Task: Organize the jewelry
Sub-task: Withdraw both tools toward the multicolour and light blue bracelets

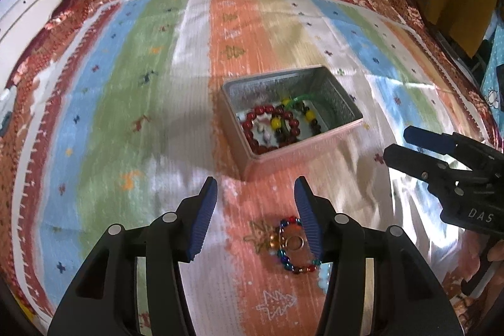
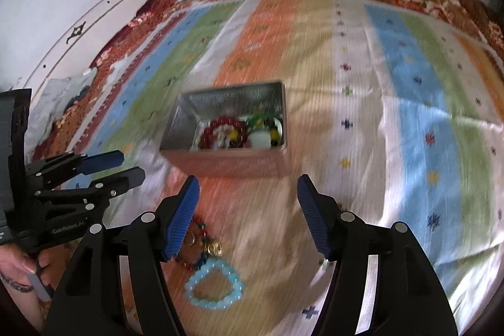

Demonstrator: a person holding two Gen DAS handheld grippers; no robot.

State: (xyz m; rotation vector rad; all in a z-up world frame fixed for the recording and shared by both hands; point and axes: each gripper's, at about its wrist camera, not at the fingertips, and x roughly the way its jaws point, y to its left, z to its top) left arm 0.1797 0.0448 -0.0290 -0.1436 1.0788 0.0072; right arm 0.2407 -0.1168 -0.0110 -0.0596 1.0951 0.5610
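Note:
An open metal tin (image 1: 343, 103) (image 2: 182, 122) sits on the striped cloth and holds a red bead bracelet (image 1: 252, 118) (image 2: 211, 128) and a string of yellow and black beads (image 1: 310, 115). My left gripper (image 1: 256, 194) is open and empty over a multicoloured bead bracelet with a gold charm (image 1: 291, 244) (image 2: 204, 244), short of the tin. My right gripper (image 2: 249, 194) is open and empty. It also shows in the left wrist view (image 1: 400, 144). A light blue bead bracelet (image 2: 217, 285) lies below it.
The striped cloth (image 1: 126, 84) (image 2: 409, 115) covers a bed with a floral red border. A white cabinet (image 2: 94, 14) stands at the far left. The left gripper shows in the right wrist view (image 2: 129, 166).

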